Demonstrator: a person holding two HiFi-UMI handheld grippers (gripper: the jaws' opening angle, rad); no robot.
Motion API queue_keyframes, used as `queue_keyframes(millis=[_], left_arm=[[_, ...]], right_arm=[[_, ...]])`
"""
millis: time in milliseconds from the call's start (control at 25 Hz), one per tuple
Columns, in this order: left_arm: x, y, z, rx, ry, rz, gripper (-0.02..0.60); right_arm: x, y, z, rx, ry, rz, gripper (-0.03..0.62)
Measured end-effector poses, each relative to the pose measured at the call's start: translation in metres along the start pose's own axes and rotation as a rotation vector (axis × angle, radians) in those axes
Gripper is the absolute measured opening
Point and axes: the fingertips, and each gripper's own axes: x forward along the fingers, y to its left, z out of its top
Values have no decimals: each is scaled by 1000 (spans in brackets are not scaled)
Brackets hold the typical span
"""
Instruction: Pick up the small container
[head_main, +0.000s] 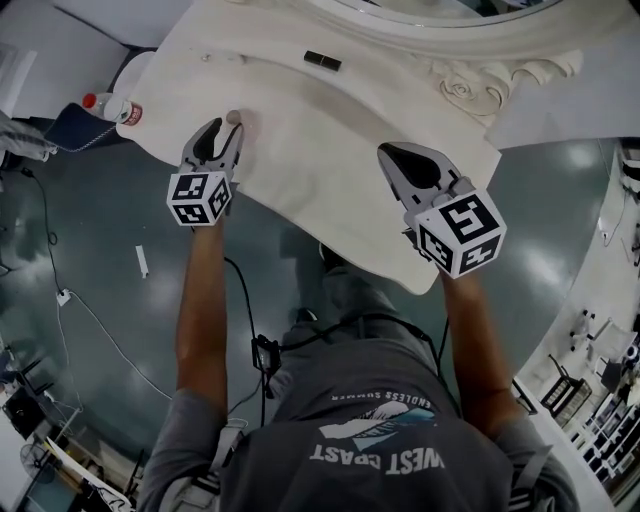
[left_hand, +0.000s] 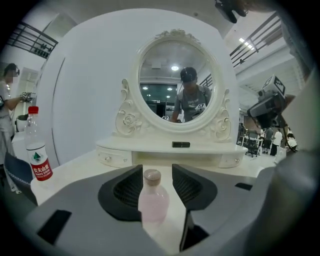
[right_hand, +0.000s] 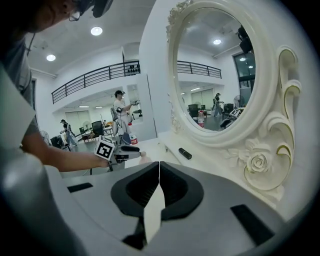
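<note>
Only left gripper view shows left tongs (left_hand: 157, 169) parted around pink bottle (left_hand: 152, 202).

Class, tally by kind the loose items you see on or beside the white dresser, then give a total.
Small pink bottle: 1
Red-capped water bottle: 1
Small black object: 1
Total: 3
</note>
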Motion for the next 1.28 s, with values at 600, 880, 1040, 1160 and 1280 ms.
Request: queue_keyframes(millis=[600, 880, 1040, 1160, 1280], left_arm=[[50, 16, -27, 23, 20, 101, 259], [59, 13, -26, 64, 32, 111, 152], [58, 6, -23, 89, 61, 108, 135], [49, -5, -10, 121, 40, 90, 132], [36, -17, 10, 149, 10, 81, 132]], right_arm=[[6, -10, -31, 42, 42, -13, 26], [7, -8, -33, 44, 49, -15, 26], [6, -2, -30, 37, 43, -8, 26], [5, 4, -27, 33, 36, -1, 26], [3, 9, -23, 28, 27, 13, 26]])
